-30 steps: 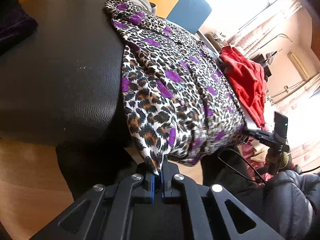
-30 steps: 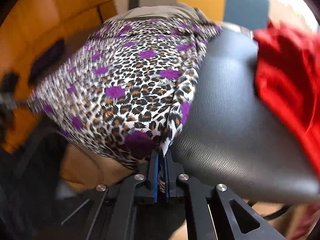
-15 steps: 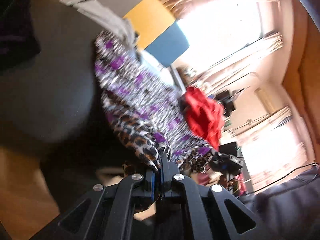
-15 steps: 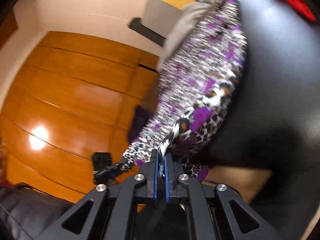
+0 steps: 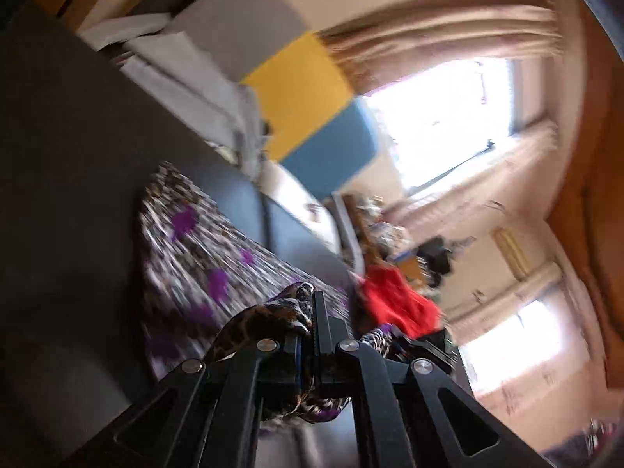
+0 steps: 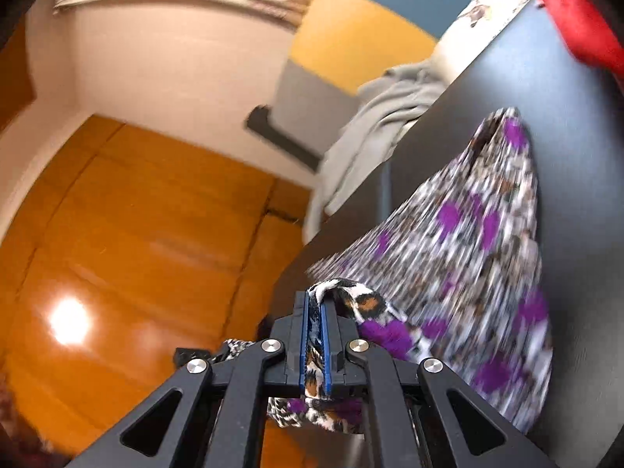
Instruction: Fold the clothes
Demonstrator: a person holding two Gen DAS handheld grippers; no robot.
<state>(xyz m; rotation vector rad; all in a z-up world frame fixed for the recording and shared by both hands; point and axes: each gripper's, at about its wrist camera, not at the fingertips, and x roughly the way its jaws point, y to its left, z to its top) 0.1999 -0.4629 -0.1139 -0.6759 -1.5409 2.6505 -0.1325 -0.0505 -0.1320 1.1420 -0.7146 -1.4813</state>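
A leopard-print garment with purple spots point(image 5: 202, 265) lies blurred on a black leather surface point(image 5: 58, 195). My left gripper point(image 5: 310, 312) is shut on one corner of it and holds that corner up off the surface. My right gripper point(image 6: 315, 304) is shut on another corner of the same garment point(image 6: 468, 241), which stretches away to the right over the black surface point(image 6: 565, 97). Both views tilt upward toward walls and ceiling.
A red garment point(image 5: 397, 304) lies beyond the leopard one and shows at the right wrist view's top corner point(image 6: 577, 11). A grey cloth point(image 6: 374, 136) is heaped at the far edge. Yellow and blue panels point(image 5: 312, 117), a bright window point(image 5: 440, 117) and an orange wood wall point(image 6: 136, 234) stand behind.
Both grippers have lifted the garment's near corners up and forward over the black surface. The views swung from looking down on the spread garment to looking up at walls and window.
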